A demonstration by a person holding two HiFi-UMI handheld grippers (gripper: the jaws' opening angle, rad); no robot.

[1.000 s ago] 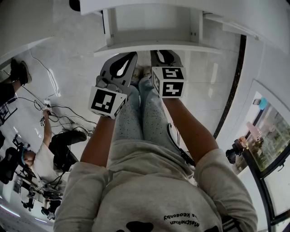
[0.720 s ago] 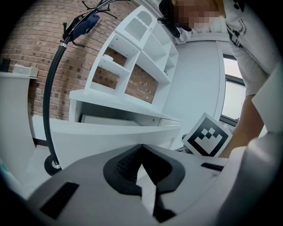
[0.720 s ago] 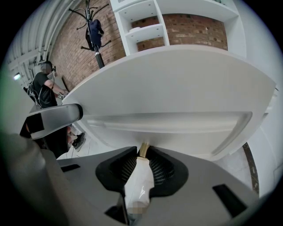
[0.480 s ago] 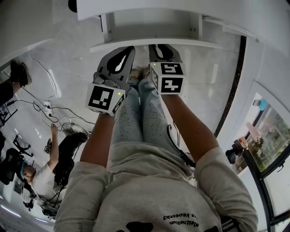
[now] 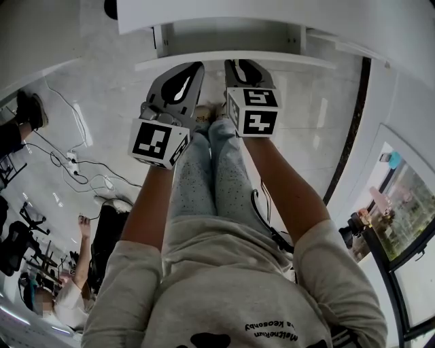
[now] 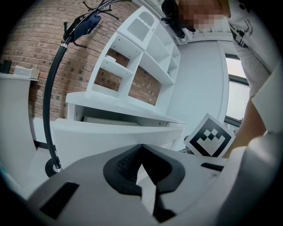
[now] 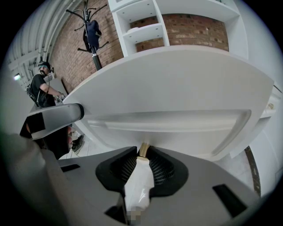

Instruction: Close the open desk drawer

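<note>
The white desk (image 5: 204, 13) runs across the top of the head view, its open drawer (image 5: 231, 60) sticking out toward me. Both grippers reach up to the drawer's front panel. My left gripper (image 5: 182, 78) has its tips together with nothing between them, and its own view shows that panel (image 6: 101, 137) just beyond the left gripper (image 6: 141, 148). My right gripper (image 5: 246, 69) is shut on a small white object with a tan tip (image 7: 139, 181). Ahead of the right gripper (image 7: 143, 152) lies the drawer front's long recessed pull (image 7: 168, 121). Whether the tips touch the panel I cannot tell.
My legs (image 5: 211, 170) stand below the grippers on a pale tiled floor. A person (image 5: 102, 224) and cables (image 5: 75, 163) are at the left, a glass wall (image 5: 401, 204) at the right. Shelves (image 6: 141, 57) top the desk, and a coat stand (image 6: 51, 110) rises left of it.
Both grippers have moved forward together toward the desk. The drawer front has gone back with them, so less of the drawer sticks out. The person on the floor has shifted down the picture.
</note>
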